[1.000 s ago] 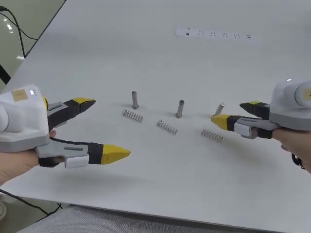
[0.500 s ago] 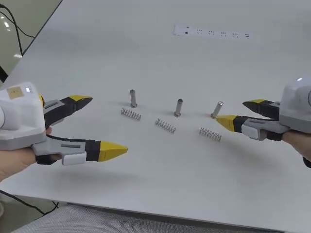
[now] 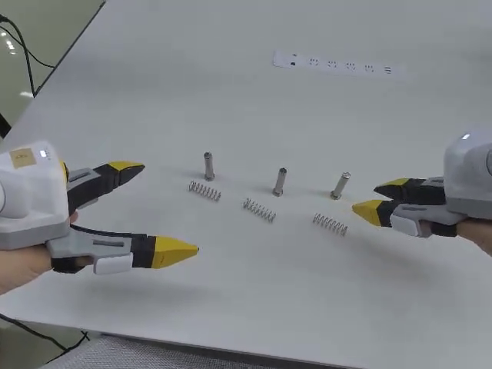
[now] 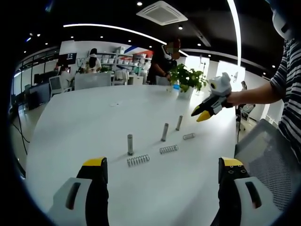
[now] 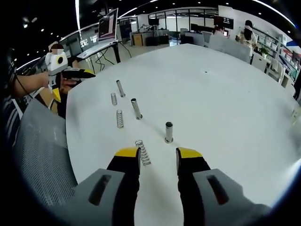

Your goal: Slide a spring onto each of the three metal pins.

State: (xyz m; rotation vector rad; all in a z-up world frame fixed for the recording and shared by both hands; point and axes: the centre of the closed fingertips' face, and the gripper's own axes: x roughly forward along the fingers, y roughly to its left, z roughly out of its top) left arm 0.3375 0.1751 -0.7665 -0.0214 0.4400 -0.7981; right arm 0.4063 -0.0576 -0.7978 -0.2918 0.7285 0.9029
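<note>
The yellow-tipped left gripper [image 3: 169,207] is hovering wide open and empty over the white desk [image 3: 231,92]. Three short silver metal pins [image 3: 280,181] are standing in a row, with three loose coiled steel springs [image 3: 259,209] lying just in front. The yellow-tipped right gripper [image 3: 366,198], narrowly open, is holding nothing near the rightmost spring [image 3: 330,224].

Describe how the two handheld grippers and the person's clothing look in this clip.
The left gripper and right gripper match: white rounded housing, two tapering black jaws with grey plates, yellow tips. The left housing carries a tan square label and a small lit lamp; the right housing has a lamp too. The left gripper view shows a black-and-white striped short sleeve.
</note>
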